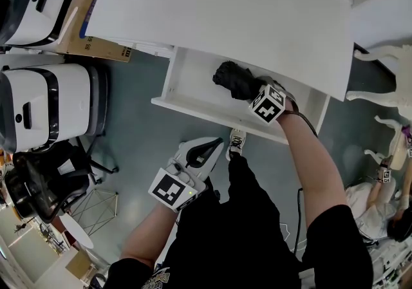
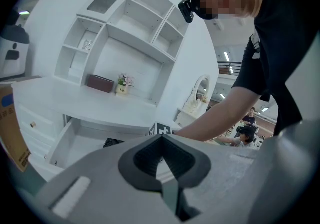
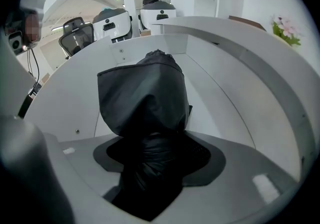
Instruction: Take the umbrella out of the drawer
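Note:
The black folded umbrella point(image 1: 235, 78) lies in the open white drawer point(image 1: 193, 106) under the desk. My right gripper point(image 1: 254, 93) reaches down into the drawer at the umbrella's right end. In the right gripper view the umbrella point(image 3: 142, 98) fills the gap of the right gripper point(image 3: 150, 160), whose jaws stand wide around it. My left gripper point(image 1: 207, 147) hangs in front of the drawer, over the floor, holding nothing. In the left gripper view the left gripper point(image 2: 161, 168) has its jaws together, and the umbrella point(image 2: 113, 142) and drawer point(image 2: 75, 143) lie beyond it.
The white desk top point(image 1: 225, 4) overhangs the drawer's back. A cardboard box point(image 1: 87, 17) and white machines point(image 1: 45, 107) stand at the left, with a black office chair point(image 1: 45, 178) below them. White furniture legs point(image 1: 386, 75) and a seated person point(image 1: 386, 207) are at the right.

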{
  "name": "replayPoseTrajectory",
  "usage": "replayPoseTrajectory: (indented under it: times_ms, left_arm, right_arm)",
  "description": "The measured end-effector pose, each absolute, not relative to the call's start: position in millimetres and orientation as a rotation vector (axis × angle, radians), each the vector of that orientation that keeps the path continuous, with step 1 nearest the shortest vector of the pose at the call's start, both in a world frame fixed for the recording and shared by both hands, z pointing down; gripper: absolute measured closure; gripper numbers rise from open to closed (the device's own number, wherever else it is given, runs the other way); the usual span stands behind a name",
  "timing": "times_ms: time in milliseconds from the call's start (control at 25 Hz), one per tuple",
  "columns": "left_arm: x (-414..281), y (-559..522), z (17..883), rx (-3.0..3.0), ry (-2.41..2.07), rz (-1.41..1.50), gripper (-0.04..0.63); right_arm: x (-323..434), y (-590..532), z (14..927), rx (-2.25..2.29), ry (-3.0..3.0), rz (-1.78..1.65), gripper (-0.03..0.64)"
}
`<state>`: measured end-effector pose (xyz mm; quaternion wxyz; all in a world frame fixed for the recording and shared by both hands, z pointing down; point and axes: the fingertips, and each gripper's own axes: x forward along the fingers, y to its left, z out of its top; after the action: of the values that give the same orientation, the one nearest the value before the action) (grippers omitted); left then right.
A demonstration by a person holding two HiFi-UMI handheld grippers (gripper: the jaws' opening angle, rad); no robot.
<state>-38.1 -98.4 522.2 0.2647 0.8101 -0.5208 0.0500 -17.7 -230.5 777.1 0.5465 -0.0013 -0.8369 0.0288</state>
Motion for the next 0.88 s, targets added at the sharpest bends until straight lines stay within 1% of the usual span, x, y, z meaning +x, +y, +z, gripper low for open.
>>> replayPoseTrajectory:
  times_ms: [520, 880]
  left_arm:
    - [-49, -94, 508, 2.197, -1.420, 0.162, 0.594]
    - [-63, -89, 498, 2.196, -1.474, 0.153, 0.594]
  right_arm:
    - [-15, -228, 769, 0.012, -1.995, 0.065, 0.339]
    - [-18, -220, 720, 0.051, -2.115, 0.047, 0.339]
